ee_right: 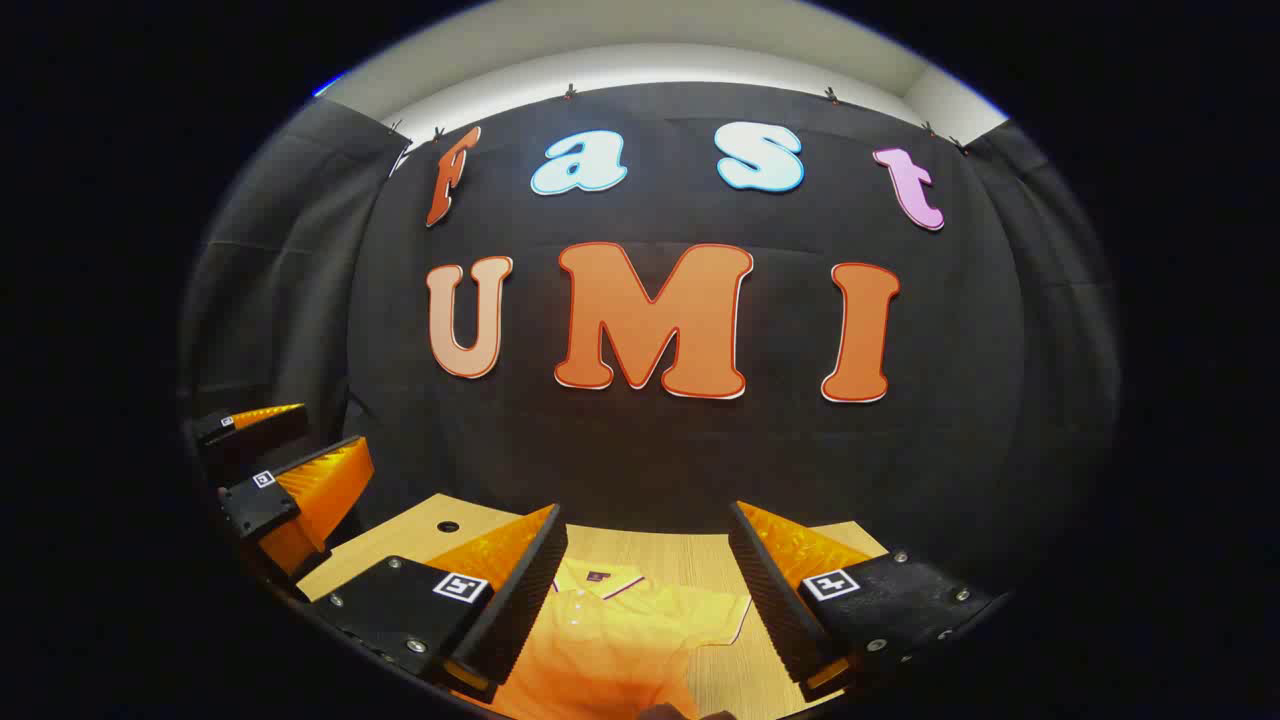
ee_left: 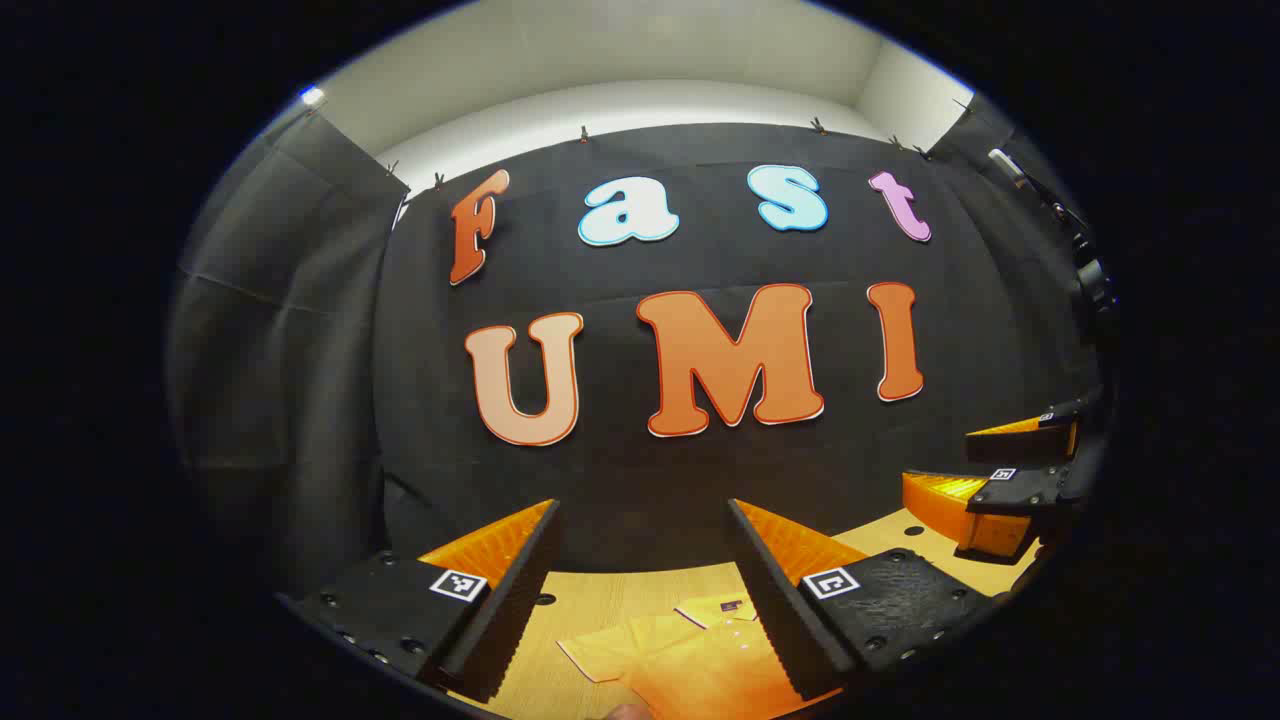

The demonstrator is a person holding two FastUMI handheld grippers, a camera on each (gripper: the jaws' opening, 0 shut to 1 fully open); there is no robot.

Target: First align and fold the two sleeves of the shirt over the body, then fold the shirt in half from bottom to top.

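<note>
A yellow polo shirt [ee_left: 690,660] lies flat on the wooden table [ee_left: 590,600], collar toward the black wall. In the left gripper view one short sleeve [ee_left: 600,655] sticks out to the left, and my left gripper [ee_left: 640,590] hovers above the shirt, open and holding nothing. My right gripper [ee_left: 1005,465] shows farther right, its fingers apart. In the right gripper view the shirt [ee_right: 610,640] sits below the open right gripper [ee_right: 645,590], with its collar [ee_right: 597,580] between the fingers and a sleeve [ee_right: 722,612] spread to the right. The left gripper [ee_right: 285,450] hangs at the left edge.
The black cloth wall stands close behind the table's far edge. A small round hole [ee_right: 448,526] marks the table [ee_right: 420,540] near its back left corner. A fingertip of a hand [ee_left: 630,712] peeks in at the bottom over the shirt.
</note>
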